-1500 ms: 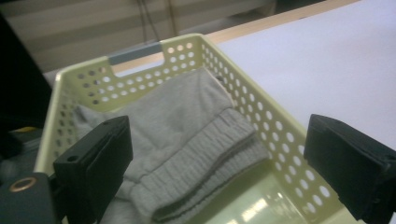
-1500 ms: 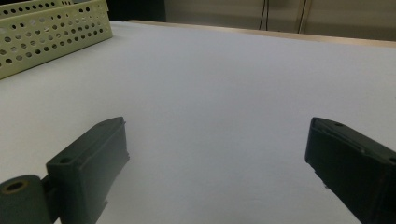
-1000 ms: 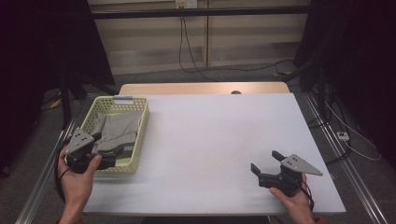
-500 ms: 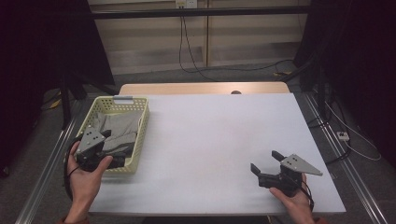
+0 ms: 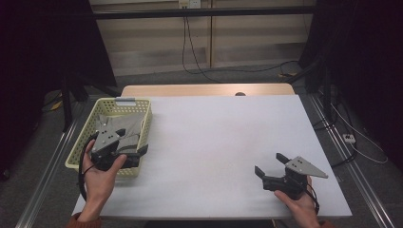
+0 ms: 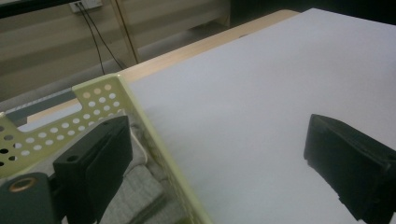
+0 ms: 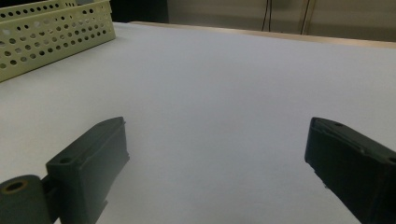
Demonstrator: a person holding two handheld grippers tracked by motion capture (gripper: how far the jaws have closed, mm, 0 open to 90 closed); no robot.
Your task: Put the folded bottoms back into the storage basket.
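Jaws wide on both my grippers, nothing between them. Left gripper (image 5: 138, 156) hangs over near right corner of yellow-green perforated basket (image 5: 142, 135); in left gripper view one jaw sits above grey cloth (image 6: 140, 186) inside basket, other jaw out over white table (image 6: 261, 93), basket wall (image 6: 154, 154) running between the two. Cloth lies folded, filling basket floor, not gripped. Right gripper (image 5: 270, 170) low over bare table near front right edge, well apart from basket, pointing toward basket (image 7: 51, 32).
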